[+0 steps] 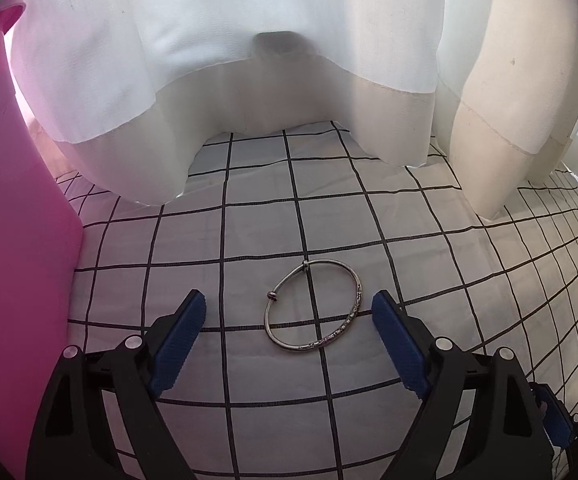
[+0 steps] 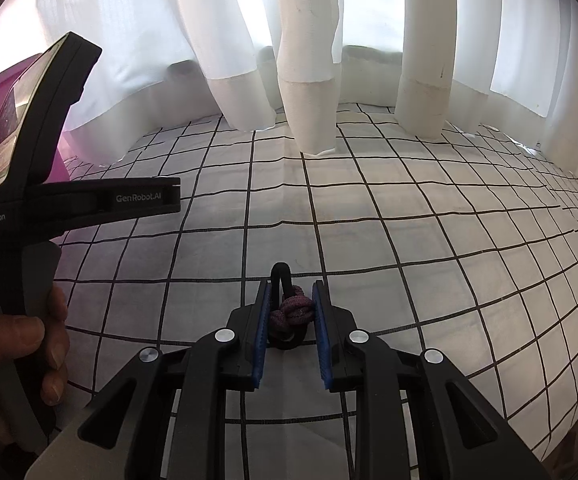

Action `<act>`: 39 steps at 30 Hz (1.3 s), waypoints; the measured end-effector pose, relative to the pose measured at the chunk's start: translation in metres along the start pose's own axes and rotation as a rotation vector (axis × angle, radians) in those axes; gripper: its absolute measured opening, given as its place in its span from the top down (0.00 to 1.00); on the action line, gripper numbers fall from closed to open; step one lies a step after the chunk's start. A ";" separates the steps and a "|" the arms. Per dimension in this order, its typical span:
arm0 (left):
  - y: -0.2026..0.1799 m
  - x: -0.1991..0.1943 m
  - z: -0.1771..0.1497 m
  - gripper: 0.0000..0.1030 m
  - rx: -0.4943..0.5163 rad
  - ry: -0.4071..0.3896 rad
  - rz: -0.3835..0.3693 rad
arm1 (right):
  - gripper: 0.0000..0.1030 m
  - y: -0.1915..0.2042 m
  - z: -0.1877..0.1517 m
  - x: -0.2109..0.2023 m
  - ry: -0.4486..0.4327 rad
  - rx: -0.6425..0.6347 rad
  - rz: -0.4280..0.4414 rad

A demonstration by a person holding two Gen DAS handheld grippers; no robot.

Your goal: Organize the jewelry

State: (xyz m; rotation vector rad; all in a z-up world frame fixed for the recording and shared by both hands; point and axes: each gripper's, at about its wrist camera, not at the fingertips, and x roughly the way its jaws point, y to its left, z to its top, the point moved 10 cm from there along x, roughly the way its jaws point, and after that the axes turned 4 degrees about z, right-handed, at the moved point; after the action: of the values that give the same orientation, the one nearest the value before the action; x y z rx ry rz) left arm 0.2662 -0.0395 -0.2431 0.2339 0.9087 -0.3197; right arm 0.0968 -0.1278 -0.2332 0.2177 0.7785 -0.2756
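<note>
The task looks barely begun: nothing visible has been stowed yet. A white cloth with a black grid (image 1: 249, 240) covers the worktop, soft and faintly creased, with sheer white curtains (image 1: 209, 60) hanging at its far edge. A smooth pink plastic container (image 1: 13, 240) stands at the left. The left gripper (image 1: 289, 320) has its blue ribbed fingers (image 1: 181, 340) wide apart, flanking a thin silver bangle (image 1: 314, 307) that lies flat on the cloth, untouched, partly engraved. The right gripper (image 2: 291, 316) has its fingers nearly together, apparently pinching a knotted maroon cord piece (image 2: 294, 312) with a black loop.
</note>
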 end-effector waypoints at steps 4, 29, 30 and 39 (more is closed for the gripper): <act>0.000 0.005 -0.001 0.09 -0.010 0.020 -0.004 | 0.80 0.000 -0.001 0.000 -0.002 0.003 0.001; 0.000 -0.018 -0.007 0.51 -0.021 -0.007 -0.056 | 0.80 0.000 -0.001 -0.001 -0.006 0.006 0.031; 0.002 -0.020 -0.005 0.19 -0.024 -0.021 -0.040 | 0.80 0.000 -0.001 -0.001 -0.006 0.007 0.031; -0.012 -0.010 -0.011 0.10 0.042 0.003 0.009 | 0.80 -0.002 -0.001 -0.003 -0.008 0.018 0.030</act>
State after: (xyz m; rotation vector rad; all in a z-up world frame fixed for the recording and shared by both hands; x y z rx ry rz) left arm 0.2479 -0.0452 -0.2421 0.2772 0.9047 -0.3304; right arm 0.0933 -0.1285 -0.2324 0.2447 0.7641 -0.2552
